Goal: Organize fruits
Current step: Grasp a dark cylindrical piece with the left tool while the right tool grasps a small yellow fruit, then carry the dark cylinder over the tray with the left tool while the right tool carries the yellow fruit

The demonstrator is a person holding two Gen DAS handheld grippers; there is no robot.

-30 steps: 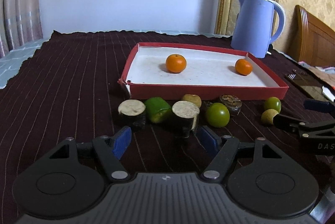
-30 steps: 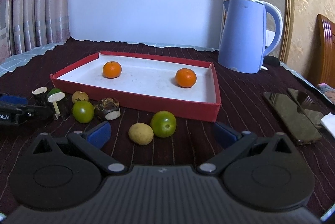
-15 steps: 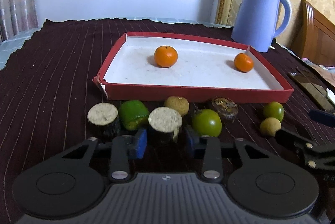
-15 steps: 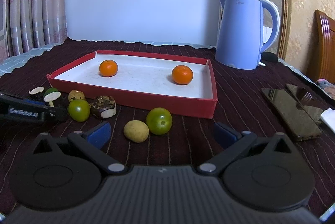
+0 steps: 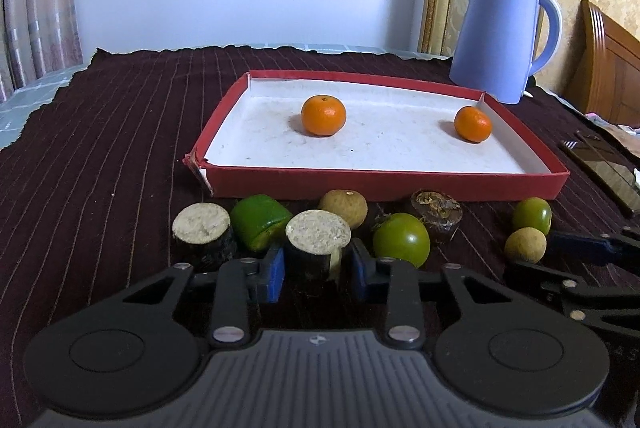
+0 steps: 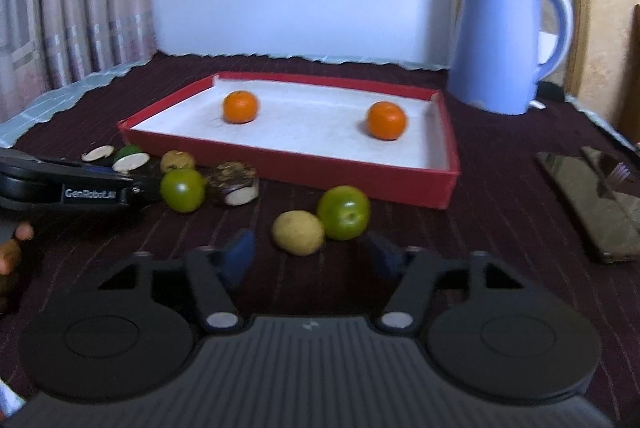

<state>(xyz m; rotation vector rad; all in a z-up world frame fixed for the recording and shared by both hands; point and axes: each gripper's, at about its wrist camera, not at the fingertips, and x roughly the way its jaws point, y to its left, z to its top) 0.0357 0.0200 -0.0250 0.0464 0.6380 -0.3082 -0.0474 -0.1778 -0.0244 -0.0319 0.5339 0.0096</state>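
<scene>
My left gripper (image 5: 318, 274) has its blue pads pressed on the dark-barked cylindrical stem piece with a pale cut top (image 5: 318, 242), which stands upright on the dark maroon striped cloth (image 5: 120, 148). My right gripper (image 6: 310, 254) has its jaws closing; the small tan round fruit (image 6: 298, 232) and the green round fruit (image 6: 344, 212), touching each other, sit ahead of the pads, which press on neither. Left of the held piece I note a second dark stem piece with a pale top (image 5: 202, 234) and a green cut wedge (image 5: 260, 224); behind it a tan round fruit (image 5: 344, 208); to its right a larger green round fruit (image 5: 402, 240) and a brown rough-skinned piece (image 5: 436, 214). Beyond this row lies the shallow red cardboard tray with a white floor (image 5: 380, 184), holding two orange mandarins (image 5: 323, 115) (image 5: 473, 124) well apart. A pale blue electric kettle (image 5: 502, 40) stands past the tray's far right corner
</scene>
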